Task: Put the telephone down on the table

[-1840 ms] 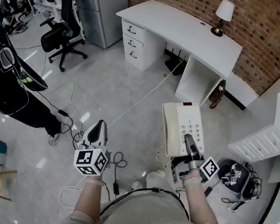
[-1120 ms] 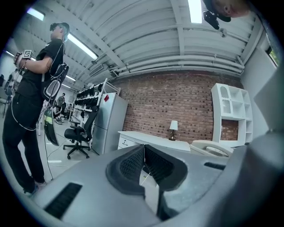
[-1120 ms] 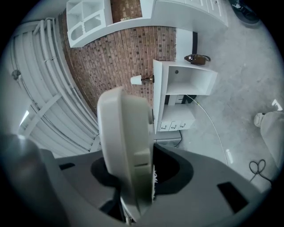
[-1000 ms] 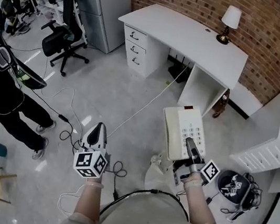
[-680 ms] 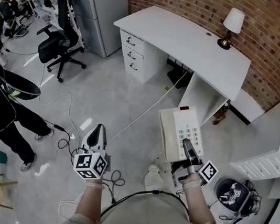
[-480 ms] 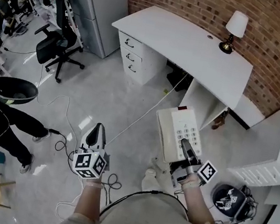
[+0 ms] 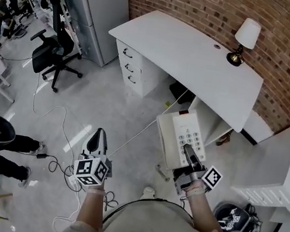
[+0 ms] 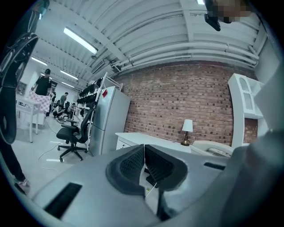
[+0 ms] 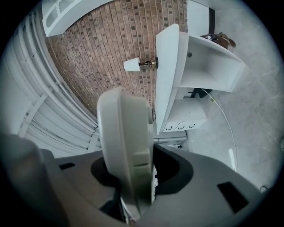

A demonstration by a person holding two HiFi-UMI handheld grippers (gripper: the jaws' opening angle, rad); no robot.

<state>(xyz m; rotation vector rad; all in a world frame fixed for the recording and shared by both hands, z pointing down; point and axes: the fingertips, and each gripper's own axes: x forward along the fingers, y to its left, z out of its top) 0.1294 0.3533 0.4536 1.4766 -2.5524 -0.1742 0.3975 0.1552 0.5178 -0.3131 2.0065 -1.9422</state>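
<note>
The right gripper (image 7: 187,150) grips the telephone (image 7: 174,131) by its near edge between its jaws, holding it in the air short of the white table (image 7: 198,61) ahead. The left gripper (image 7: 97,139) has its jaws pressed together, empty.

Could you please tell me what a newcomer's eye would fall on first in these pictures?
The eye lands first on the cream telephone, clamped in the right gripper and held in the air right of centre in the head view. Just beyond it stands the white desk against the brick wall, with a lamp at its far corner. The left gripper, jaws together and empty, hangs at lower left.
</note>
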